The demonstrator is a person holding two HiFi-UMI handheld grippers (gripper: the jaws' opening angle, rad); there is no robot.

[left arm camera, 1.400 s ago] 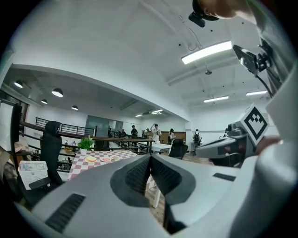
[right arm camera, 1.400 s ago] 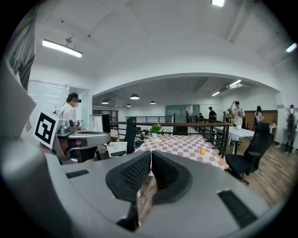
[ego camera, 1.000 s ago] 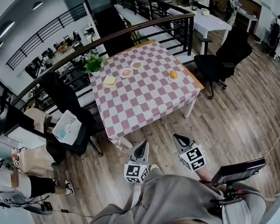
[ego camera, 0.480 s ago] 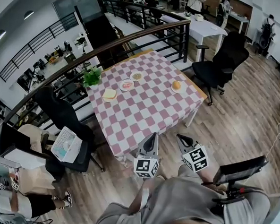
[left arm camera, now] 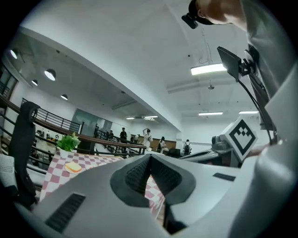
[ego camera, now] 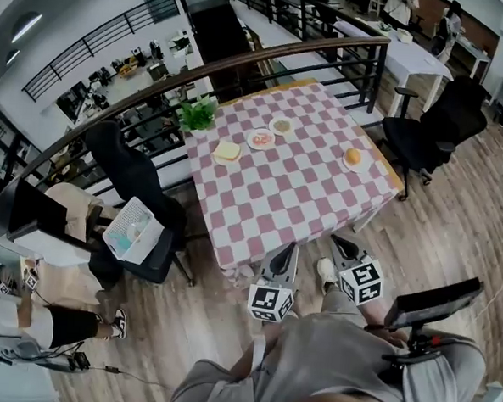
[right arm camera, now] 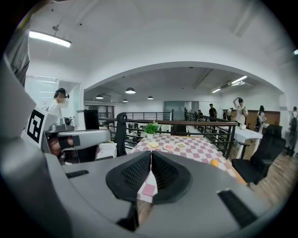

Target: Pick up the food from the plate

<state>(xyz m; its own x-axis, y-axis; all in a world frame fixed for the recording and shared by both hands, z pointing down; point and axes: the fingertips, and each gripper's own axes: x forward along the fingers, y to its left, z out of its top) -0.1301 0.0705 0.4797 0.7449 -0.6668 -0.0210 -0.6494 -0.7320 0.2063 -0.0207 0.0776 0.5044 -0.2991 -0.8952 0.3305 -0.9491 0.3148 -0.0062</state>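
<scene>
A table [ego camera: 259,209] with a pink-and-white checked cloth carries several plates of food. There is a slice of bread [ego camera: 227,151], a plate of pink food [ego camera: 260,139], a tan-filled plate [ego camera: 282,125] and an orange bun [ego camera: 353,157] near the right edge. My left gripper [ego camera: 289,249] and right gripper [ego camera: 338,241] hover side by side off the table's near edge, both shut and empty. In the right gripper view the shut jaws [right arm camera: 151,152] point at the plates [right arm camera: 169,147]. The left gripper view [left arm camera: 150,155] shows the bread [left arm camera: 73,168] far off to the left.
A potted plant [ego camera: 199,114] stands at the table's far left corner, against a dark railing [ego camera: 269,57]. Black office chairs stand left [ego camera: 138,180] and right [ego camera: 435,122] of the table. A person [ego camera: 23,326] is at the lower left. A white table [ego camera: 413,57] lies beyond.
Both grippers and the head view have moved forward towards the table, so its near edge now lies just ahead of the fingertips. Both stay shut.
</scene>
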